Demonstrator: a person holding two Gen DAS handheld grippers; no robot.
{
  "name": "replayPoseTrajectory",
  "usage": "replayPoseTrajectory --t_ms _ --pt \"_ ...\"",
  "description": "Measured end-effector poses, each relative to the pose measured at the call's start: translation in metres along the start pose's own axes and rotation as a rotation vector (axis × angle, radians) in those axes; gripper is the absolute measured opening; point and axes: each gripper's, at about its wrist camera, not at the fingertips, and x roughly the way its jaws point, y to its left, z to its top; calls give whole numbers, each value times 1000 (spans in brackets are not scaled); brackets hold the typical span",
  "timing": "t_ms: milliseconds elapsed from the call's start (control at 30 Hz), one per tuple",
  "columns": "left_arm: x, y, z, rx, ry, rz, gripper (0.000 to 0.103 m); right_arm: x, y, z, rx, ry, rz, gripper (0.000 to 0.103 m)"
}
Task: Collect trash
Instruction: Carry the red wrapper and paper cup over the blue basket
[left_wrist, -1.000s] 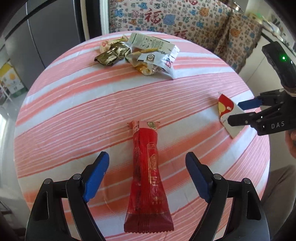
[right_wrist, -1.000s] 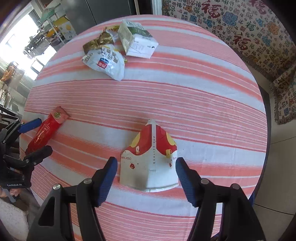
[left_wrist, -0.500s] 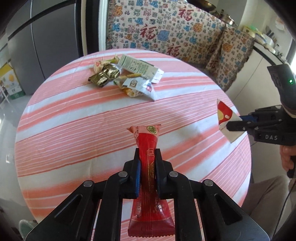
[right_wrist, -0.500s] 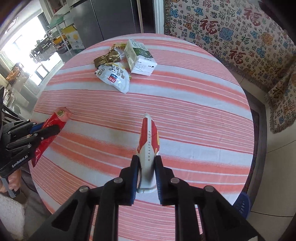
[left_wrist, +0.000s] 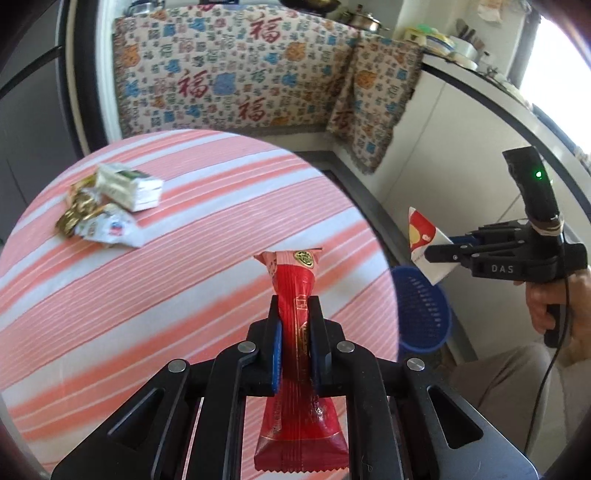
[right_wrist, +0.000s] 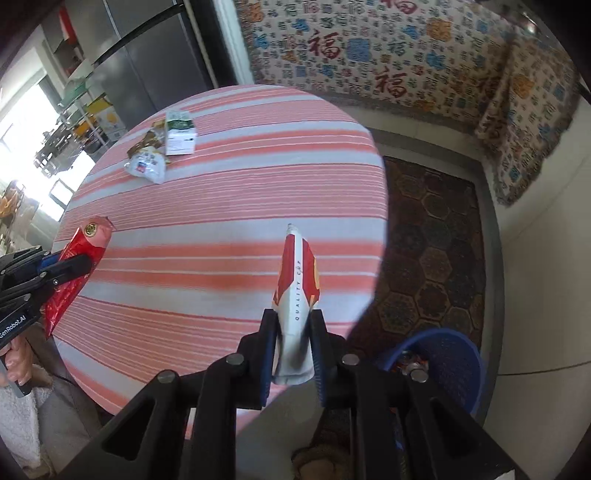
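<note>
With the left gripper (left_wrist: 295, 332) pinching the red wrapper (left_wrist: 297, 369) and the right gripper (right_wrist: 293, 343) pinching the flattened paper cup (right_wrist: 297, 295) above the desk (right_wrist: 229, 229), both loads next need carrying over the blue basket (right_wrist: 450, 354) at right for release.

Round table (right_wrist: 229, 206) with pink stripes. Flowery cloth (left_wrist: 236, 81) behind. Dark rug (right_wrist: 436, 236) on pale floor. Bright window (left_wrist: 550, 77) at the right.

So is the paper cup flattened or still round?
Flattened. The paper cup is squashed thin between the right gripper's jaws, its sides pressed together.
</note>
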Motion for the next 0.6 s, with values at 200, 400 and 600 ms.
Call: replayPoseTrajectory --t_ms 200,400,600 --pt "39 -89 20 80 17 -124 10 -13 -95 -46 141 17 -93 19" --pt "92 -159 26 111 69 -197 10 -11 -163 -87 284 15 -117 20" --pt "142 -204 23 140 116 -223 10 13 -207 -110 374 13 -140 21"
